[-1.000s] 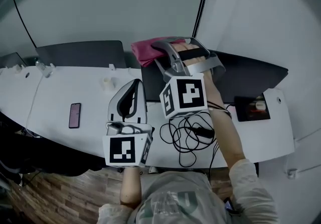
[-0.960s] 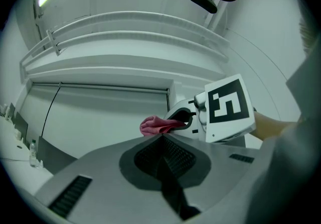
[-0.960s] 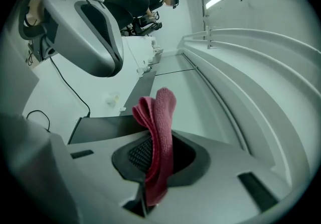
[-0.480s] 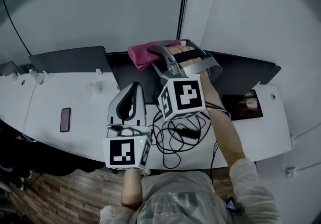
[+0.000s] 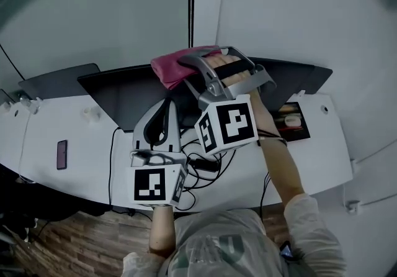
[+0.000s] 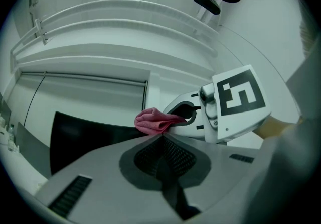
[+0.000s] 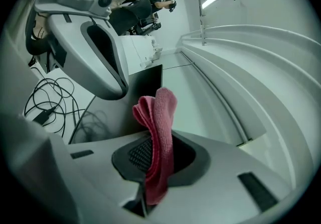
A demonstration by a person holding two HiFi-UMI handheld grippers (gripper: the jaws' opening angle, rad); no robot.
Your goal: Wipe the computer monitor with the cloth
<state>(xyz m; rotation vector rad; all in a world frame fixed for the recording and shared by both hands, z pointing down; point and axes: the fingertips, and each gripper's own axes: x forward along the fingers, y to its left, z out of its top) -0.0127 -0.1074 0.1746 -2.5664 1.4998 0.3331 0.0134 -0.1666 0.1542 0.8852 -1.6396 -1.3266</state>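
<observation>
Nearest the person, the left gripper (image 6: 161,138) hangs over the near edge of the tabletop (image 5: 74,136) with its jaws pressed together on nothing. It is idle (a spare gripper, in effect). Past it a tangle of cables (image 5: 209,164) lies mid-tabletop.

Further out, the right gripper (image 7: 153,160) reaches toward the far edge, its jaws clamped on the pink cloth (image 7: 161,110). The cloth is a soft, light, folded wad pinched near one end. Its long axis runs along the line of the jaws, and its free, bunched end points beyond the tips.

That end sits at the top edge of the monitor (image 5: 124,95), about midway along. It seems to touch the panel, though the steep head view leaves that unsure. The monitor stands along the far edge of the tabletop with its long axis running left to right and its dark screen facing the person.

The cloth will likely drape and slip rather than push, so a deep pinch on the fold suits it. The screen probably wants light pressure.
</observation>
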